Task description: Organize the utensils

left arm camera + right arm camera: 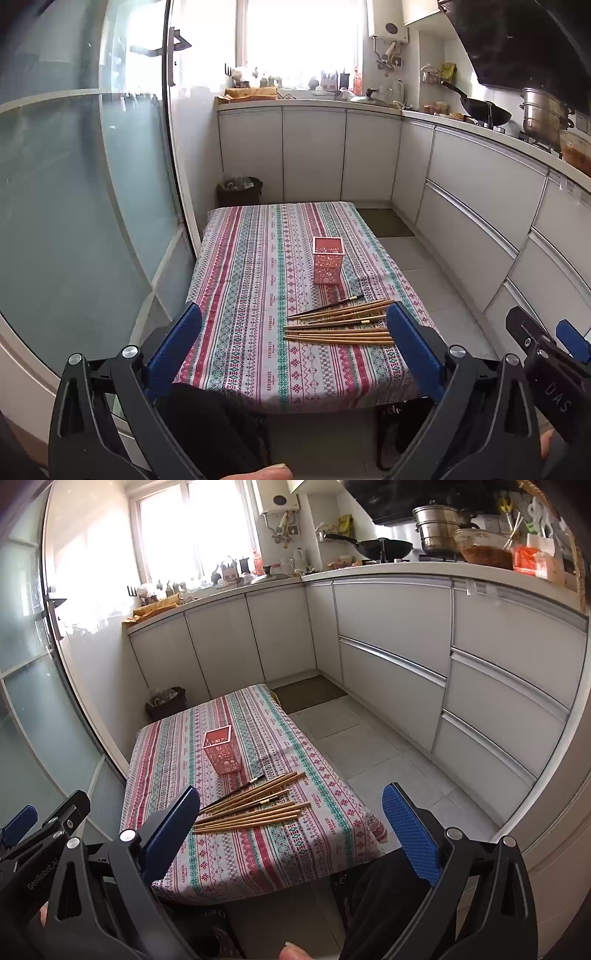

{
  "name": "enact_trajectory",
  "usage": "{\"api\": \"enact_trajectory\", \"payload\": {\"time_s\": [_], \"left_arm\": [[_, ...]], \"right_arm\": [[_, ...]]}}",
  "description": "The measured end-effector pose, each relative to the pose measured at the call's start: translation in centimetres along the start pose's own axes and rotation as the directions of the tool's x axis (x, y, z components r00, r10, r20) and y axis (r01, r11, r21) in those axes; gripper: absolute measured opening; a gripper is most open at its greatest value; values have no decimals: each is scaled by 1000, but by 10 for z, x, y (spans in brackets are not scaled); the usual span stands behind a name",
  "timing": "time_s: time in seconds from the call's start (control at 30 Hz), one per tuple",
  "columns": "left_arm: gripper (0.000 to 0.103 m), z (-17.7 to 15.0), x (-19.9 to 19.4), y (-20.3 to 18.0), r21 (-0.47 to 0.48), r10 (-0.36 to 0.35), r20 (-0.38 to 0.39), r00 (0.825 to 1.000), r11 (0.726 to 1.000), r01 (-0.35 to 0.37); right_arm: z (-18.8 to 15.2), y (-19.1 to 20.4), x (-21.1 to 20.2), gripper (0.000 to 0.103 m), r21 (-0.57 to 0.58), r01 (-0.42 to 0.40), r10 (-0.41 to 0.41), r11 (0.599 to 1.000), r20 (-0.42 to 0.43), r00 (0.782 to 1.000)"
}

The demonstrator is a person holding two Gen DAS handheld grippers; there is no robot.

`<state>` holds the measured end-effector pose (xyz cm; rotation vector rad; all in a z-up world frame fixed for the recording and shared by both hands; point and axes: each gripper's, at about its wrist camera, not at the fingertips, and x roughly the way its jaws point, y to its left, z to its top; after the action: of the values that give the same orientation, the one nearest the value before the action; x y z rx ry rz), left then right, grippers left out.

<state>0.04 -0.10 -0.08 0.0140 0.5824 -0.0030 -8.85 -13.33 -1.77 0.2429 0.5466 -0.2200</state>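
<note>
Several wooden chopsticks [343,325] [251,808] lie in a loose fan on the patterned tablecloth [251,280] [295,834], near its front right part. Some have dark tips. Behind them stands an upright pink cut-out holder [328,260] [222,752] with nothing visible inside. My left gripper [295,317] hovers open short of the table's near edge, nothing between its blue pads. My right gripper [291,797] is also open and holds nothing, hanging before the table's front right corner. Each gripper shows at the edge of the other's view.
A low table fills the kitchen's floor space. White cabinets [388,657] run along the back and right. A glass door [74,203] stands at the left. A dark bin [239,190] sits behind the table. A wok [384,548] and pots crowd the counter.
</note>
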Motion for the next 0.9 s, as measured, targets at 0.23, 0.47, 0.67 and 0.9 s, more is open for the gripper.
{"api": "enact_trajectory", "payload": {"time_s": [0.23, 0.47, 0.67, 0.9], "left_arm": [[96, -1, -1, -6, 15, 8, 3, 1000, 1000, -8], [96, -1, -1, -6, 6, 0, -2, 1000, 1000, 0], [96, -2, -2, -9, 5, -2, -3, 1000, 1000, 2], [96, -4, 1, -3, 4, 4, -5, 1000, 1000, -4]], "right_arm": [[1, 0, -1, 96, -5, 4, -4, 1000, -4, 1000], [0, 0, 0, 96, -6, 5, -5, 1000, -7, 1000], [0, 0, 1, 96, -4, 4, -4, 1000, -7, 1000], [-2, 0, 3, 96, -4, 3, -3, 1000, -8, 1000]]}}
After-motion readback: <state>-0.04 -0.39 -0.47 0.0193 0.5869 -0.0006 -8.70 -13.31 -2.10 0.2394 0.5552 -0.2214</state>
